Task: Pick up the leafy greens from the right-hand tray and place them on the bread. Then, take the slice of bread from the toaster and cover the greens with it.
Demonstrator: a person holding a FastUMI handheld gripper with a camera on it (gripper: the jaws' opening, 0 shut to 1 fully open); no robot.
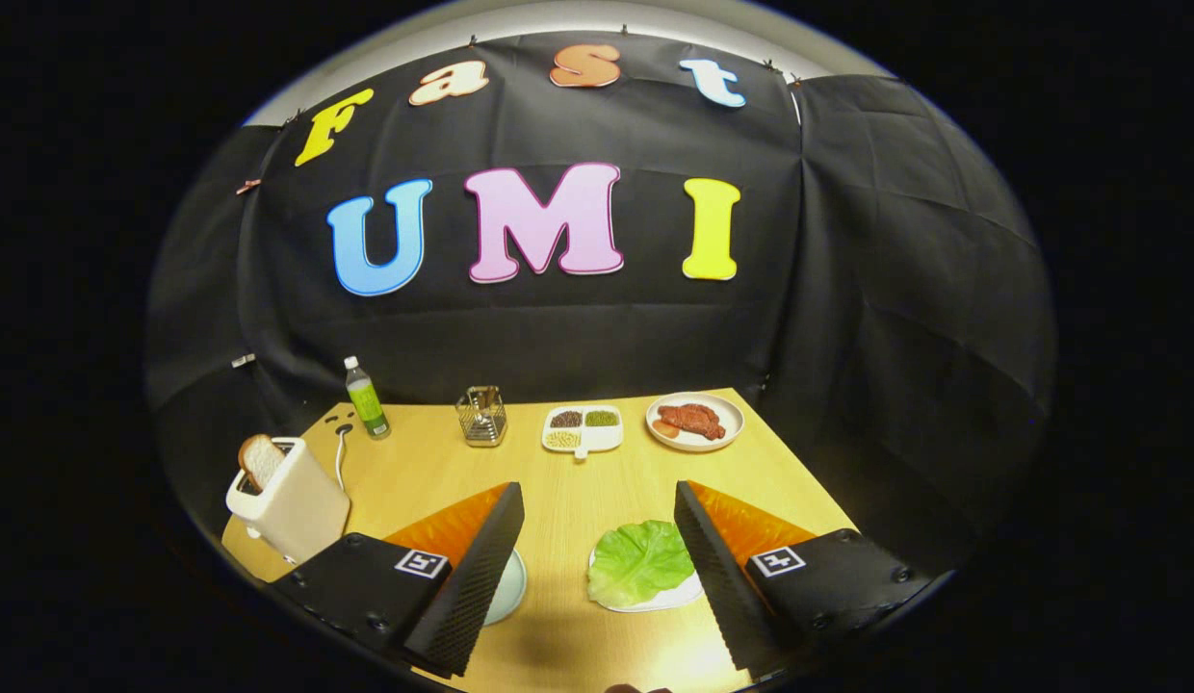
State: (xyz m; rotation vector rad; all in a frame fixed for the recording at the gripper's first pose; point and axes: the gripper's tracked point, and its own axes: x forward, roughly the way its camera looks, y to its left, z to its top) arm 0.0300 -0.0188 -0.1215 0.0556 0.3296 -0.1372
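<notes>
Green ruffled lettuce leaf point(640, 561) lies on a white tray point(669, 599) on the wooden counter point(568, 491), between the released claw's point(597, 539) spread fingers; brown bread slice point(261, 459) stands in the white toaster point(294, 505).

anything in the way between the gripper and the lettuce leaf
Nothing visible. The open gripper hovers above the table, and the lettuce leaf lies on its white plate between the fingers, nearer the right one, with bare wooden table around it.

A light wooden table point(597, 481) stands against black cloth walls point(895, 289).
</notes>
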